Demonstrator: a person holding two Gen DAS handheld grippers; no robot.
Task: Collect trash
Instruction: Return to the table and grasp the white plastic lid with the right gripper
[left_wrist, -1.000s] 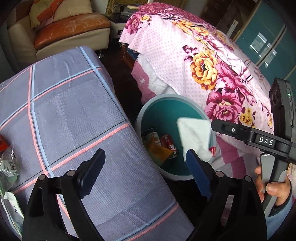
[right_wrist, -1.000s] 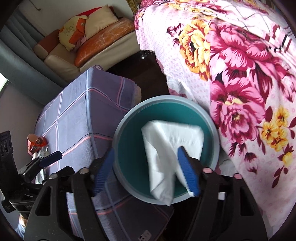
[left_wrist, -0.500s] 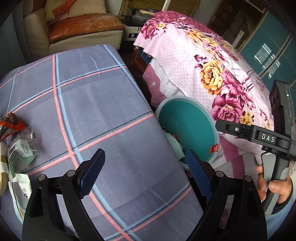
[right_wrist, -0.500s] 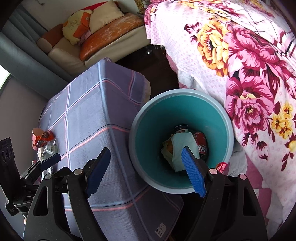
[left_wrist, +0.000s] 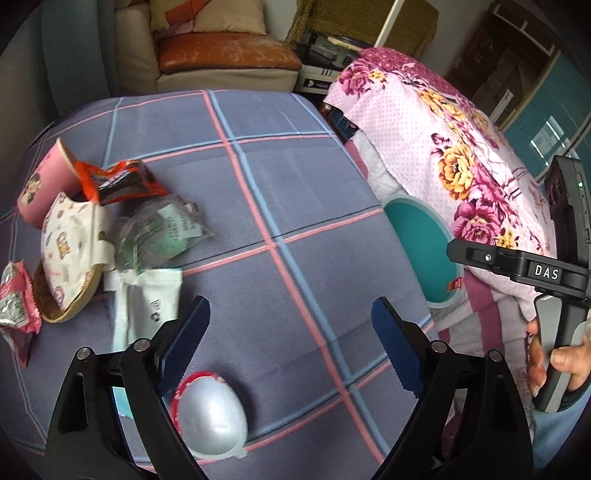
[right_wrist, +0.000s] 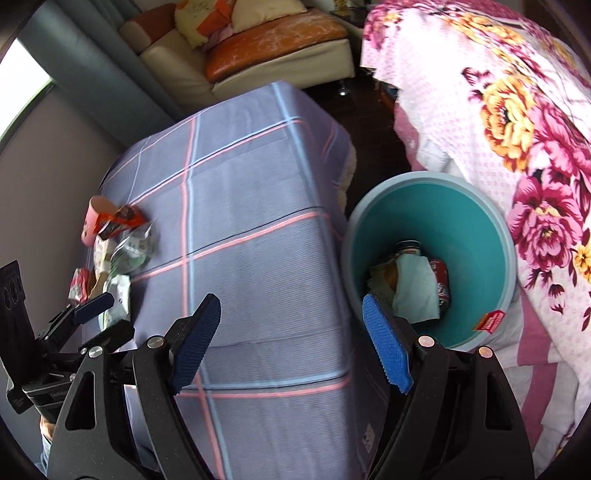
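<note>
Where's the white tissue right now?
In the right wrist view, the white tissue lies inside the teal bin, beside the red soda can, right of the plaid-covered table.

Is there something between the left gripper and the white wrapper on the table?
Nothing visible blocks it. The left gripper is open above the table, and the white wrapper lies uncovered just beyond its left finger. The silver lid lies nearer, not between them.

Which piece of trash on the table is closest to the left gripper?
The silver foil lid with the red rim. It lies right beside the left gripper; the wrappers and pink cup sit farther back.
</note>
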